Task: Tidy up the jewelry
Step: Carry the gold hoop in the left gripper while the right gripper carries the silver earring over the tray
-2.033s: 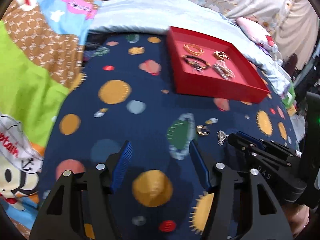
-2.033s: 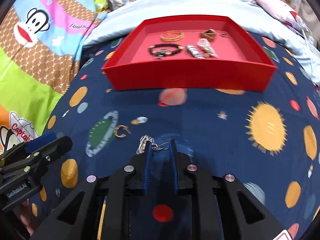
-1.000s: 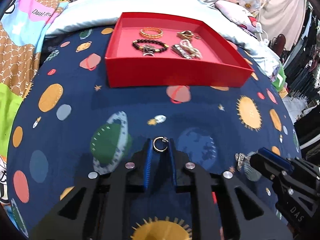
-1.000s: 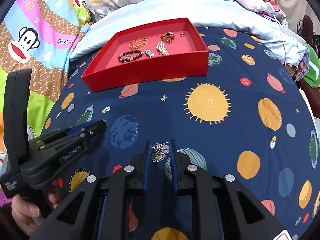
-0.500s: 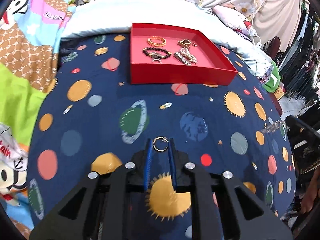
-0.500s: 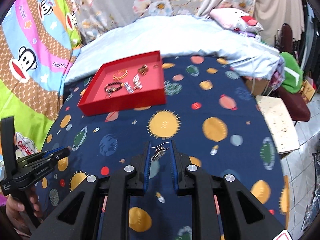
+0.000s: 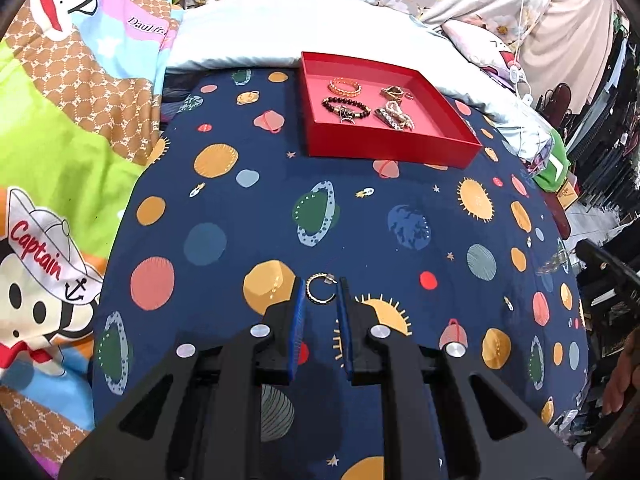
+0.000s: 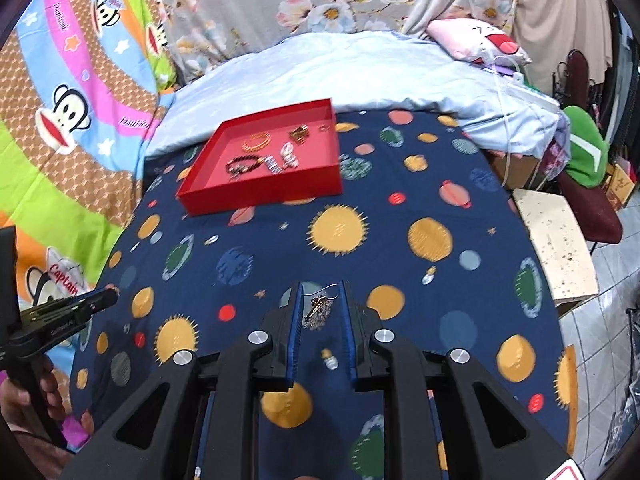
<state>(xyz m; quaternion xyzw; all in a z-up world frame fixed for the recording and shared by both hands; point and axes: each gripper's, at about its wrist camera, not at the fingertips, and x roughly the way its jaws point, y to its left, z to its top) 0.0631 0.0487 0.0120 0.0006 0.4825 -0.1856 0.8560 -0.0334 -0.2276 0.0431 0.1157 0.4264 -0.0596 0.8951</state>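
Note:
My left gripper (image 7: pixel 321 289) is shut on a gold hoop earring (image 7: pixel 320 290) and holds it high above the planet-print cloth. My right gripper (image 8: pixel 320 296) is shut on a silver dangling earring (image 8: pixel 317 312), also held high. A red tray (image 7: pixel 394 148) sits far ahead at the back of the cloth; it also shows in the right wrist view (image 8: pixel 260 194). In it lie a gold bangle (image 7: pixel 344 86), a dark bead bracelet (image 7: pixel 345 105), a pearl bracelet (image 7: pixel 394 117) and a small brown piece (image 7: pixel 393 91).
The navy planet-print cloth (image 7: pixel 248 216) covers a rounded surface. A pale blue quilt (image 8: pixel 360 76) lies behind the tray. A cartoon monkey blanket (image 7: pixel 60 120) is at the left. A beige stool (image 8: pixel 554 252) and tiled floor are at the right.
Both grippers have lifted further and drawn back from the tray, each still holding its earring. The tray looks smaller and farther in both views.

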